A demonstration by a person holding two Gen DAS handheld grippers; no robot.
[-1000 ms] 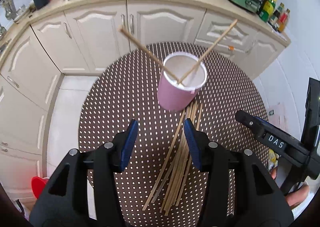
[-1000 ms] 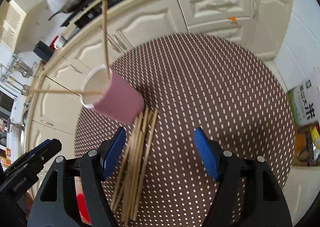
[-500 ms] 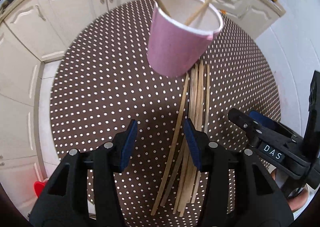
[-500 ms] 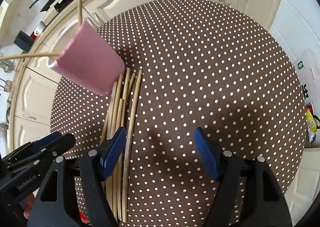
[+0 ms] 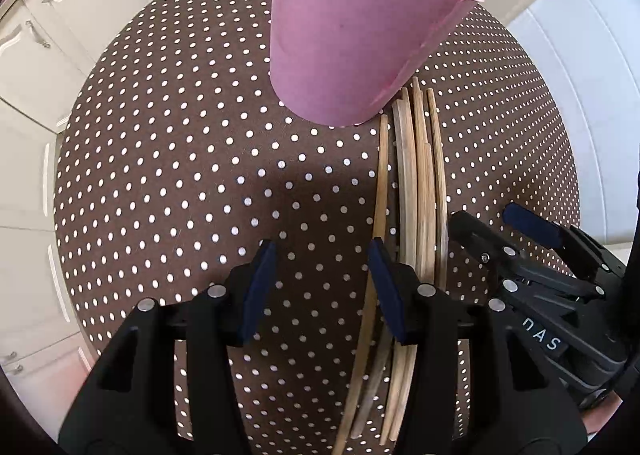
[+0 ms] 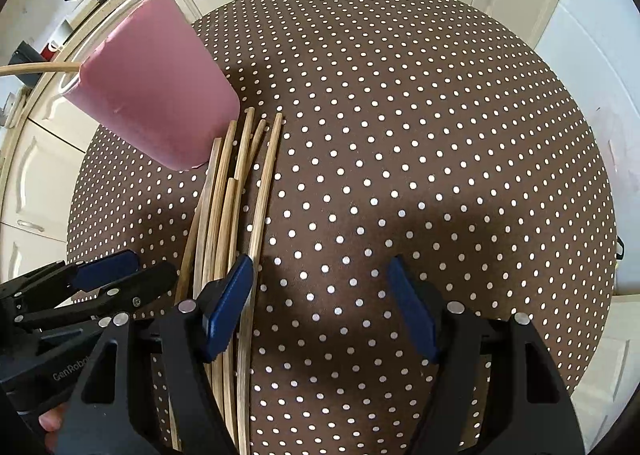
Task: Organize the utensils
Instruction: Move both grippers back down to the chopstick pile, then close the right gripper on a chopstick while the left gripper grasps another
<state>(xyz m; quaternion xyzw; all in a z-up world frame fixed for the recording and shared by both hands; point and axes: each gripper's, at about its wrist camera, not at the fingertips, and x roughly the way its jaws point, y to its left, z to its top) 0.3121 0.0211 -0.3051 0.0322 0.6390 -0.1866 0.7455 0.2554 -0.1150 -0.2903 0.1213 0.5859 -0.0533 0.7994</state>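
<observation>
Left wrist: closer to table (image 5: 160, 175) than before, gripper (image 5: 320, 287) half open, empty, beside sticks (image 5: 416, 191); cup (image 5: 352, 39) ahead. Right gripper (image 6: 320, 307) wide, empty, bare cloth rightward.

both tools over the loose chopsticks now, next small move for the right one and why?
Probably nudge the right tool toward the chopstick bundle so the outermost stick sits between its fingers, then close. Its jaws stand open and empty, one finger just over the bundle's edge. Two sticks are already in the pink cup; the left tool is also open and empty.
</observation>
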